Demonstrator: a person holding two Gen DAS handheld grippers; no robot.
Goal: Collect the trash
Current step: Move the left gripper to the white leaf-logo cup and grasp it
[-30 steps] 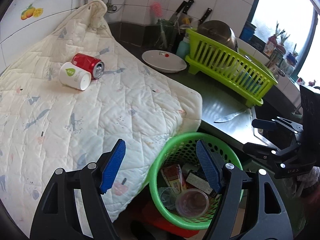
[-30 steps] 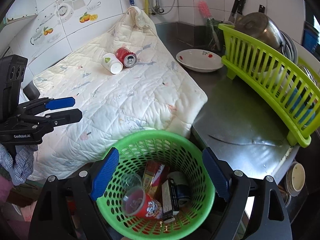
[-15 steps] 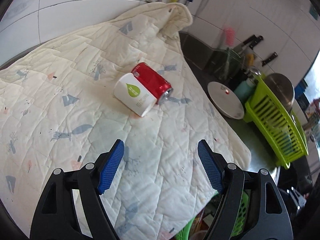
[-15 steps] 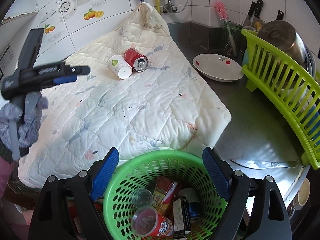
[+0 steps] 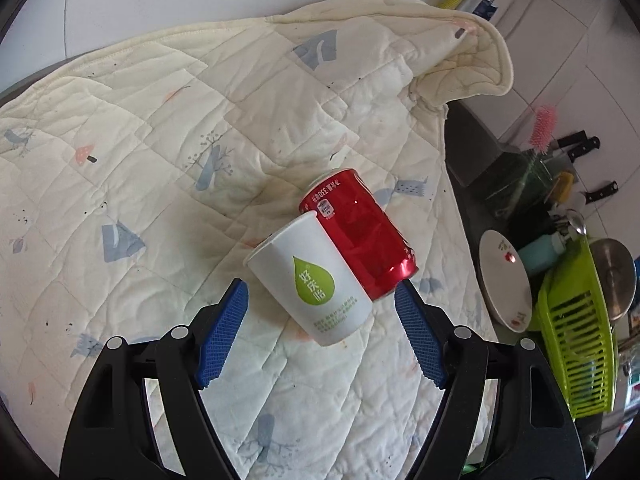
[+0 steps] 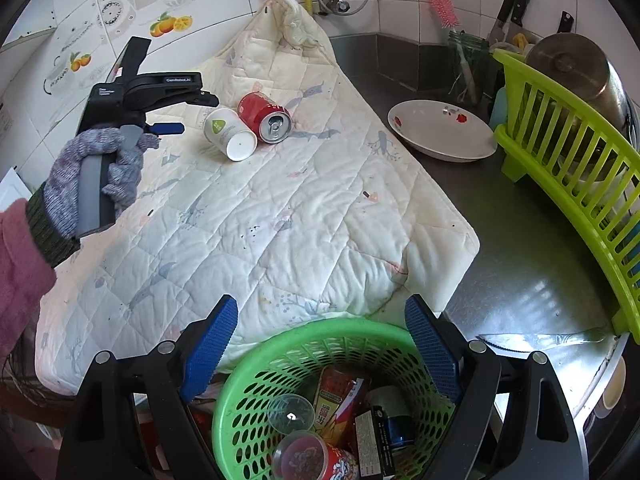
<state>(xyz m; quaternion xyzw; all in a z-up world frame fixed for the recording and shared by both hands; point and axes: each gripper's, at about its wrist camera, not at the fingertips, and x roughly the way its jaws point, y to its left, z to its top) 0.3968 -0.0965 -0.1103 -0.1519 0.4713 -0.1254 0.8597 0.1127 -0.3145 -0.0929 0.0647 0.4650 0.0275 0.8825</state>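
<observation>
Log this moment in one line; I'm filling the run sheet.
left gripper: open, nearing paper cup | red can: touching cup, on quilt | right gripper: open, over green basket

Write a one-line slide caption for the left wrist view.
Open left gripper poised over a white paper cup lying against a red can on a quilted mat.
</observation>
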